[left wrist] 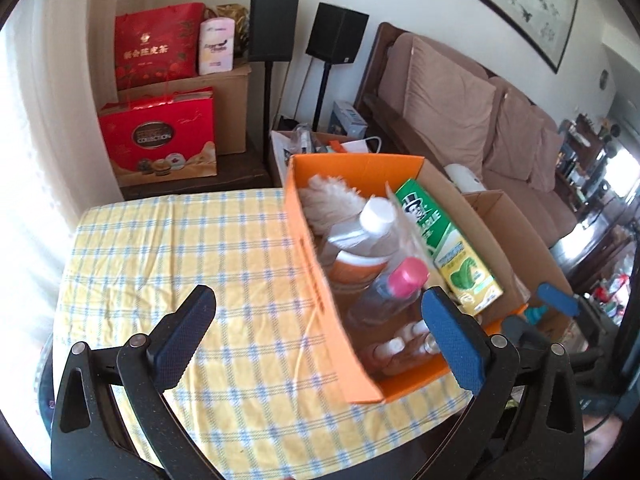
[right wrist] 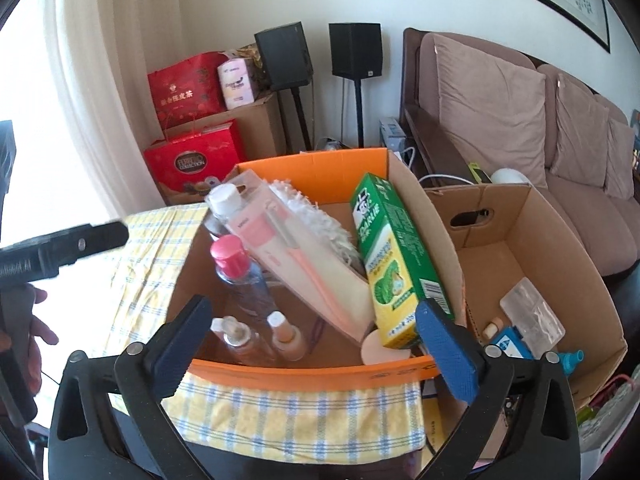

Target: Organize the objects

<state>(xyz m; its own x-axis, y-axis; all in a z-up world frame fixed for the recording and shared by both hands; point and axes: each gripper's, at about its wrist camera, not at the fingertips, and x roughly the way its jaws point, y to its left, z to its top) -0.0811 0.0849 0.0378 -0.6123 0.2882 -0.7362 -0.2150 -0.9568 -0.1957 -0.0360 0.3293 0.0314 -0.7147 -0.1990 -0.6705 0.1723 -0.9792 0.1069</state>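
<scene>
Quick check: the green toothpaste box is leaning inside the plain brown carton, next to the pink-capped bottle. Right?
Not quite. The green toothpaste box leans inside the orange box, not the plain brown carton beside it. The pink-capped bottle is in that orange box too. The right wrist view shows both boxes side by side.

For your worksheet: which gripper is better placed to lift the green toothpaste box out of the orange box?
Right gripper: open, facing the orange box, with the toothpaste box beside its right finger.
</scene>
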